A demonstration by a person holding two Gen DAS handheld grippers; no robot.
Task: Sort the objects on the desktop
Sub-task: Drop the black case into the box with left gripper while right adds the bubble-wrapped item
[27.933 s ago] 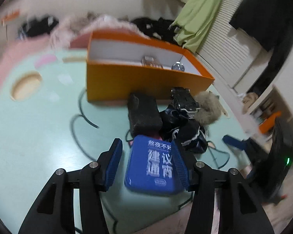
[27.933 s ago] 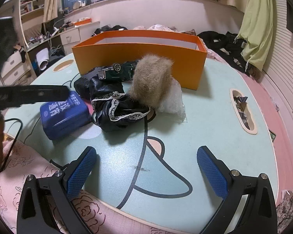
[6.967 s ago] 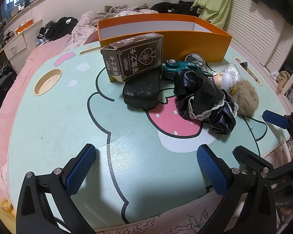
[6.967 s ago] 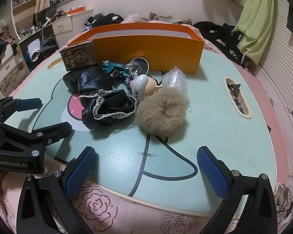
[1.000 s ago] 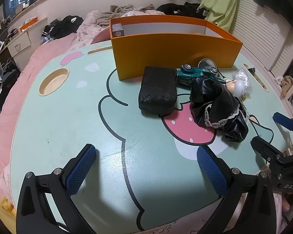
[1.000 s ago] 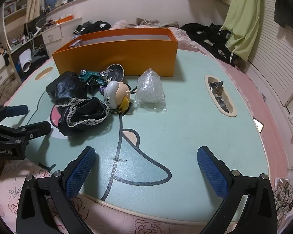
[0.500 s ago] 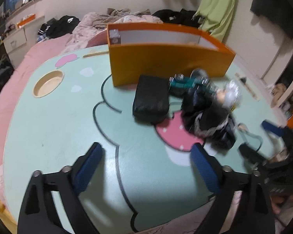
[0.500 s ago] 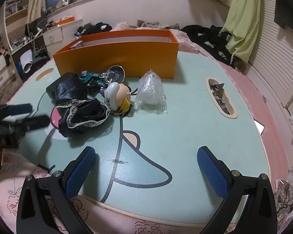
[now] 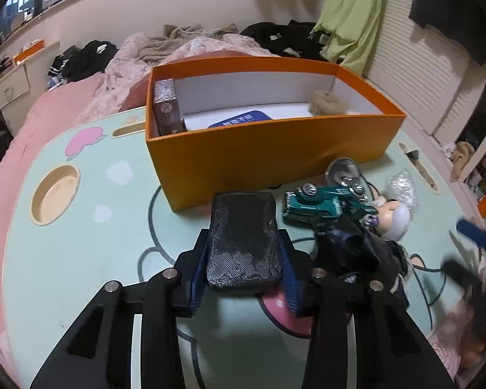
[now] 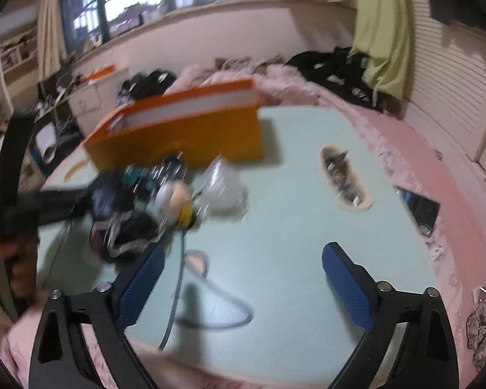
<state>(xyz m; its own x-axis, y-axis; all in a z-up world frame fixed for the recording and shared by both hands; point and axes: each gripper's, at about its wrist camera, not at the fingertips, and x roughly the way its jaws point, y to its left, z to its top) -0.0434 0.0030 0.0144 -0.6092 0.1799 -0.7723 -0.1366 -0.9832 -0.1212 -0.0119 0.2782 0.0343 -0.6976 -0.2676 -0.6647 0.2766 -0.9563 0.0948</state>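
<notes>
My left gripper (image 9: 244, 261) is shut on a black textured case (image 9: 243, 240), which sits between its blue pads just in front of the orange box (image 9: 269, 149). The box holds a brown card box (image 9: 166, 107), a blue tin (image 9: 239, 119) and a tan fur ball (image 9: 329, 103). Right of the case lie a green toy car (image 9: 320, 201), a doll head (image 9: 393, 217) and black lace cloth (image 9: 359, 253). My right gripper (image 10: 241, 287) is open and empty over the table's near edge; its view is blurred.
A clear plastic wrap (image 10: 222, 188) lies by the doll head (image 10: 175, 201). The mint table has a round cup hole (image 9: 55, 189) at the left and a slot with scraps (image 10: 345, 178) at the right. A bed with clothes lies behind the table.
My left gripper has moved forward and closed on the black case. The right gripper has swung, blurring its view, and stays open.
</notes>
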